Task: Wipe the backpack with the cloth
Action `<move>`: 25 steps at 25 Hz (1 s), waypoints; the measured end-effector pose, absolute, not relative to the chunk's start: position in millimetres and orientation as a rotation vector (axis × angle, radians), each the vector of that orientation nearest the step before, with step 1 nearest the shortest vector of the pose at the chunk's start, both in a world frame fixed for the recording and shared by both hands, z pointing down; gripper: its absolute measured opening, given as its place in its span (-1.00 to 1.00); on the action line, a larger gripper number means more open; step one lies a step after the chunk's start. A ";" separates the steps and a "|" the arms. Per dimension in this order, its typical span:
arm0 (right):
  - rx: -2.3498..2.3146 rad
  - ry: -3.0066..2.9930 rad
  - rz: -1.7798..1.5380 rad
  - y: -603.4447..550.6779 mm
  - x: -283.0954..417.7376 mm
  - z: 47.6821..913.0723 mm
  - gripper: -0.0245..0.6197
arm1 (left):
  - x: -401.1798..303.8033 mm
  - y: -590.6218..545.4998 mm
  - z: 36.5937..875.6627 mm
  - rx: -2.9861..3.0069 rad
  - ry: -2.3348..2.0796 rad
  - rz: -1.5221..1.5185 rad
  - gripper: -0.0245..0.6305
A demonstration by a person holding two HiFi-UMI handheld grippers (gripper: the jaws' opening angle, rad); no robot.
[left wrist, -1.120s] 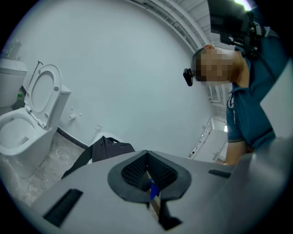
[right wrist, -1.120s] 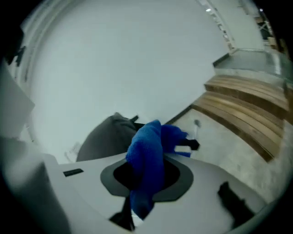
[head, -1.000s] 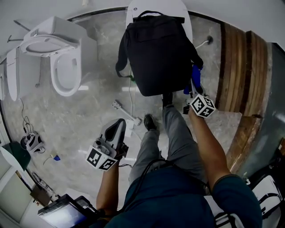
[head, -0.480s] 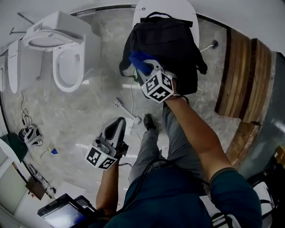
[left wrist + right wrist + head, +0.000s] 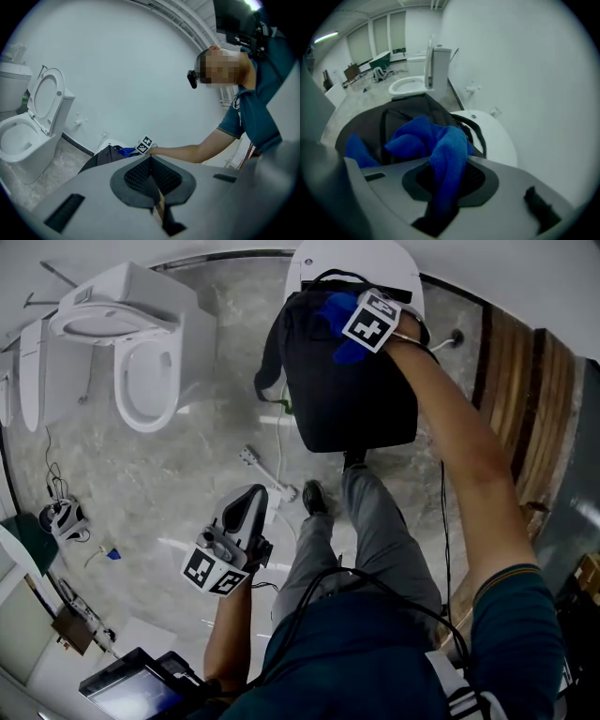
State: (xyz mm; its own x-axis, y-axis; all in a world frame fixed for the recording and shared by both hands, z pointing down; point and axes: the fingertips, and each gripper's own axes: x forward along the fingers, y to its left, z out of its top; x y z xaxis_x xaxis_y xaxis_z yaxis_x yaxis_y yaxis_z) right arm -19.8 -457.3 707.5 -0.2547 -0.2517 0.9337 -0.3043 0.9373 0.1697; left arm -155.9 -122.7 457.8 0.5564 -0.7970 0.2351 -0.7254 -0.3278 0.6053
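Grey marble floor (image 5: 187,493); open white toilet (image 5: 141,381); plain white walls (image 5: 140,61).

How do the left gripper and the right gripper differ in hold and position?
The right gripper is shut on the blue cloth; the left gripper is shut with nothing between its jaws. The right gripper is at the top of the black backpack; the left gripper is low over the floor, away from the backpack. What they share: both are closed.
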 end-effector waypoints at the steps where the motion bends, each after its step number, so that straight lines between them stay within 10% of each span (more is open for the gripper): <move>1: 0.470 -1.844 0.048 -464.9 2.9 706.2 -0.67 | -155.7 -123.4 457.4 2.113 -1.217 -0.136 -0.91; 13: 1.493 -1.933 1.213 -285.6 189.5 755.2 -0.73 | -133.9 -133.1 454.7 2.162 -1.143 -0.108 -0.91; 25: 1.220 -1.684 1.346 -135.3 208.4 760.5 -0.73 | -80.8 -124.4 389.3 2.323 -1.013 -0.112 -0.91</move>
State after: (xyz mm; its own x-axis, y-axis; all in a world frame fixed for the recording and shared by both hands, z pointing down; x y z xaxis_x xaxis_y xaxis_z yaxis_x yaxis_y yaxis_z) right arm 208.4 -135.3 760.5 -0.3534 -0.2635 0.8976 -0.9336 0.0385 -0.3563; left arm -80.8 -124.4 389.3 0.7055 -0.6919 0.1536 -0.6416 -0.5315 0.5530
